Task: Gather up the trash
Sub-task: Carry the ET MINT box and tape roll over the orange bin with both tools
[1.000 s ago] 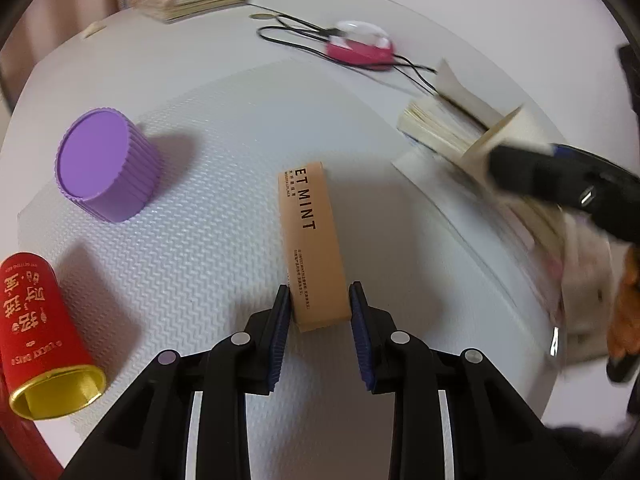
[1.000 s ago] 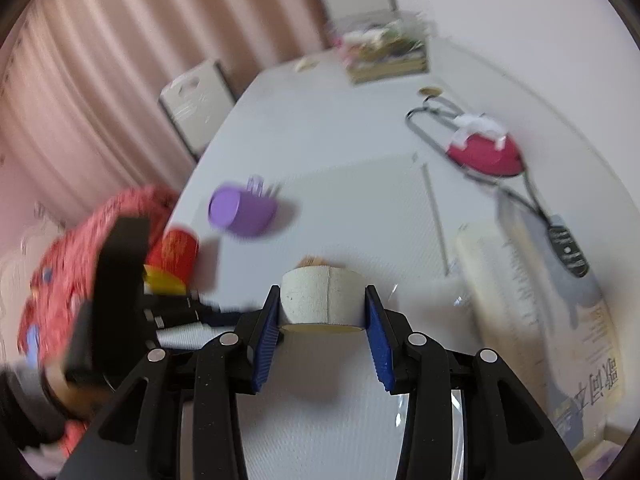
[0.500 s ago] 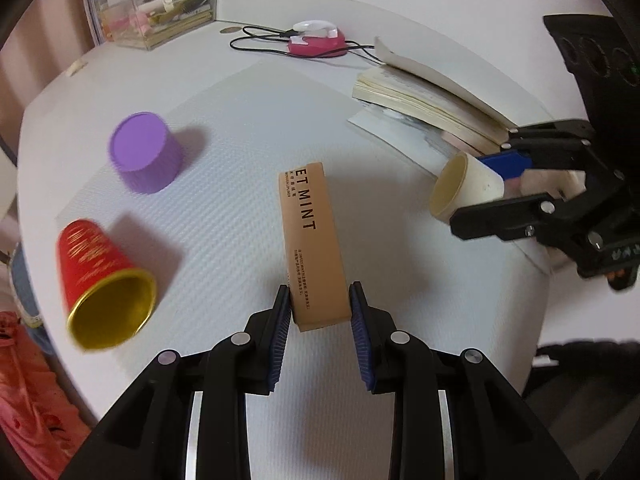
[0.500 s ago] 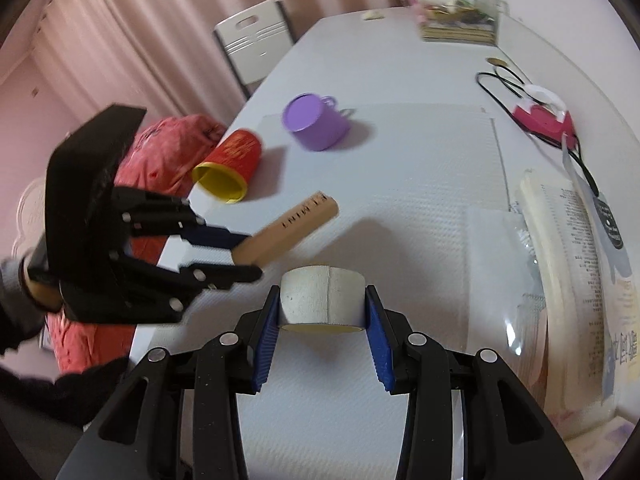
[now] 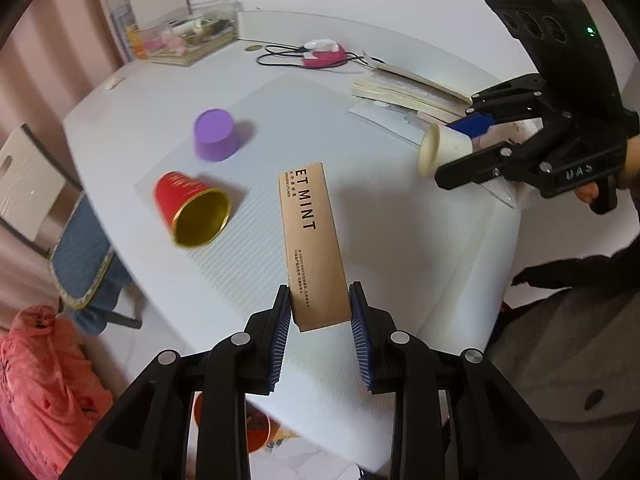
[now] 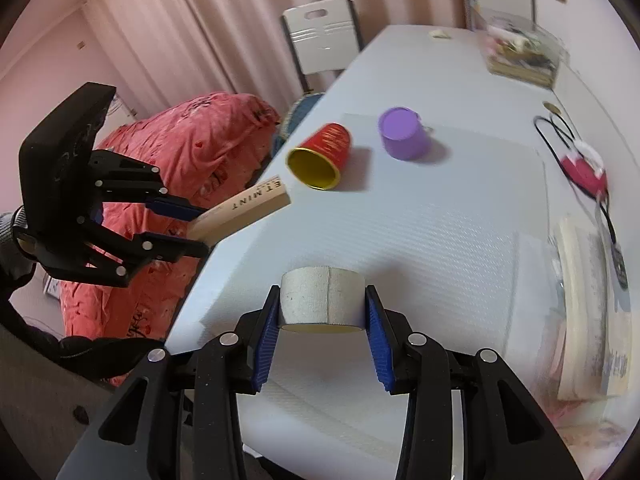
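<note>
My left gripper [image 5: 320, 312] is shut on a tan cardboard box marked MINT [image 5: 312, 240] and holds it in the air above the table's near edge. It also shows in the right wrist view [image 6: 244, 208]. My right gripper [image 6: 322, 312] is shut on a white paper cup [image 6: 322, 300], held on its side above the table; the cup also shows in the left wrist view [image 5: 444, 150]. A red paper cup with a gold inside [image 5: 192, 210] lies on its side on the white mat [image 5: 360, 220].
A purple cup [image 5: 214, 140] stands upside down beyond the red cup. Open books [image 5: 408, 88], a pink device with a black cable [image 5: 322, 54] and a clear box [image 5: 188, 36] lie at the back. A red bag [image 6: 180, 152] and a chair [image 6: 324, 40] stand beside the table.
Both grippers have pulled back and risen from the table, each with its object. The table now looks farther off in both views.
</note>
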Motion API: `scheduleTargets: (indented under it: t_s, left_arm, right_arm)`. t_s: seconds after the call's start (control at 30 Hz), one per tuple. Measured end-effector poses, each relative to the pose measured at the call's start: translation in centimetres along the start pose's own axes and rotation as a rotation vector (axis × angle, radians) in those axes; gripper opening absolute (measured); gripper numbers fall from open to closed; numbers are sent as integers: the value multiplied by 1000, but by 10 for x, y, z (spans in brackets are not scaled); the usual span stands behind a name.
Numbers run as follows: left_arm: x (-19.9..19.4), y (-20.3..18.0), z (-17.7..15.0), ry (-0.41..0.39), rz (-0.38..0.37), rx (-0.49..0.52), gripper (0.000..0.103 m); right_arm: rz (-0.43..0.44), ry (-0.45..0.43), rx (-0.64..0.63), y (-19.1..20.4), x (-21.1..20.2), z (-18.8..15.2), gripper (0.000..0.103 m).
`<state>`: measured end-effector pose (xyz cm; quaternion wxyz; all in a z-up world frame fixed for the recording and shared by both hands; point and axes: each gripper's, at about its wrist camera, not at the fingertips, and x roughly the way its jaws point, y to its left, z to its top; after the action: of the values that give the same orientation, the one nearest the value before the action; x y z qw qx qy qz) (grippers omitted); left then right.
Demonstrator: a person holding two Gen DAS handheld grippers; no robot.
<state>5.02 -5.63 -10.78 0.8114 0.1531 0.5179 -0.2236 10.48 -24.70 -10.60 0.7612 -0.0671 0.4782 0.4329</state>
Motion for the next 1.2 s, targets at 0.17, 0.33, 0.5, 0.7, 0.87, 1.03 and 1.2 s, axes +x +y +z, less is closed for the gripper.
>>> scheduleTargets:
  t_s: [0.17, 0.33, 0.5, 0.7, 0.87, 1.03, 1.2]
  left_arm:
    - [-24, 4, -23, -12, 36, -47, 31]
    - [-47, 17, -50, -20, 83, -115, 31]
    - [-63, 34, -77, -17, 124, -176, 31]
    - [-80, 59, -116, -6, 167, -267, 31]
    - [-88, 83, -147, 11, 189, -336, 31]
    - [-87, 108, -175, 28, 196, -402, 31]
    - [-77, 135, -202, 42, 185, -465, 31]
  right_arm:
    - [33, -1, -70, 31, 2, 15, 41]
    - [70, 13, -146, 65, 12, 30, 41]
    - [112, 37, -228, 104, 34, 48, 41]
    - [168, 70, -323, 155, 64, 68, 41]
    - [200, 104, -387, 199, 93, 83, 41]
    - [232, 146, -436, 237, 128, 97, 41]
    - [261, 170, -455, 269, 170, 109, 41]
